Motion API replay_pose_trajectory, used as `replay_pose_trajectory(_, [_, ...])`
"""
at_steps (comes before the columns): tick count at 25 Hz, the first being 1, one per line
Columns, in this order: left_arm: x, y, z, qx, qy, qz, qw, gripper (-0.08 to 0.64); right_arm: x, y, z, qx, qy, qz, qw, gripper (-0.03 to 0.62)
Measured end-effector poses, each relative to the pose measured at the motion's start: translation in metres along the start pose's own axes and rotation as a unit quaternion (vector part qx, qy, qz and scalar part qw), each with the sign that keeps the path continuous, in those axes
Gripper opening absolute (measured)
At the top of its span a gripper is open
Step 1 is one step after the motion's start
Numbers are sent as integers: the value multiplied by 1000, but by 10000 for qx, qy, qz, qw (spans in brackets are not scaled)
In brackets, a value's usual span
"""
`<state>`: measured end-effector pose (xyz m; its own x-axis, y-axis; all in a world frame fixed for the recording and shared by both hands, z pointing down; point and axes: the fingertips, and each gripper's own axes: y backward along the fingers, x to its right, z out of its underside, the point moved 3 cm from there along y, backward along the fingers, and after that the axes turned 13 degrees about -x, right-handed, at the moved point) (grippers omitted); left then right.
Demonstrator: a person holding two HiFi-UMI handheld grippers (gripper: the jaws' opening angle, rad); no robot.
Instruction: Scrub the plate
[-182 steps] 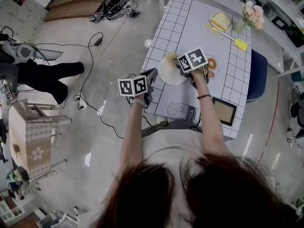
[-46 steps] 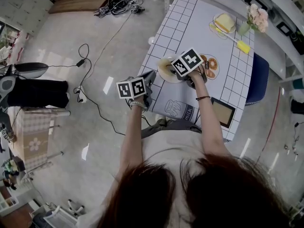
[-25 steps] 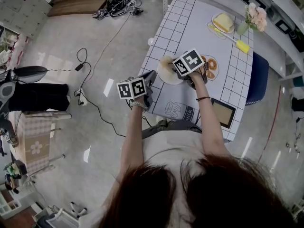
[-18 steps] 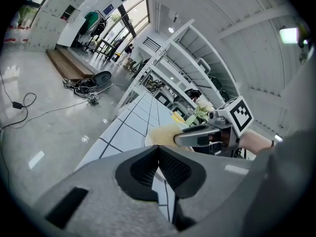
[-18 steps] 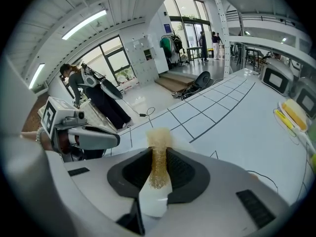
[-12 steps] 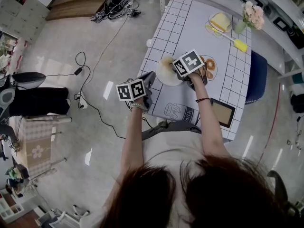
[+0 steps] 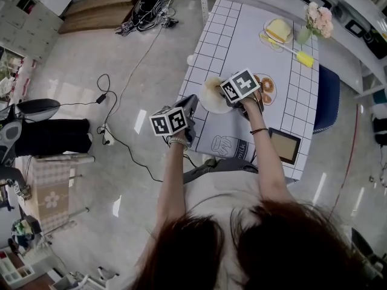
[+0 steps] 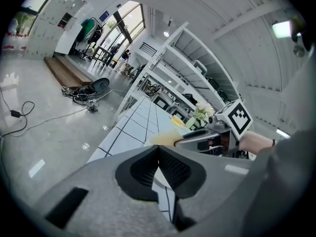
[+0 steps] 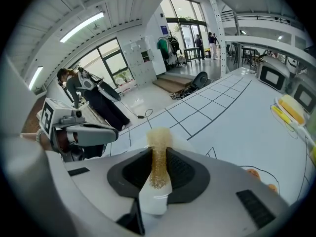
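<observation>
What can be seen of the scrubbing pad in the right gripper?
The scrubbing pad is a thin, tan, coarse-pored piece. The right gripper is shut on it, pinching it edge-on so it stands upright between the jaws, its top poking past their tips. It sits over the white plate on the gridded table; contact with the plate cannot be told.

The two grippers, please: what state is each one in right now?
Left gripper: closed, nothing seen between its jaws.
Right gripper: closed on the sponge.
</observation>
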<state>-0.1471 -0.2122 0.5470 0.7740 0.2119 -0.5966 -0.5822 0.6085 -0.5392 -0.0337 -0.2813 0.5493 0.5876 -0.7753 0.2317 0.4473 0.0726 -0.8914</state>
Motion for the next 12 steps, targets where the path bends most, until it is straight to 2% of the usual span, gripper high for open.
replay_pose_trajectory(7, [4,2,-7,289,-214,-70,9993,11,1,3,6,415,-47,-178,9990,78])
replay_pose_trajectory(12, [8,1,-7,383,-315,-26,9988,11,-3,8,10,881,109,-342,9955,78])
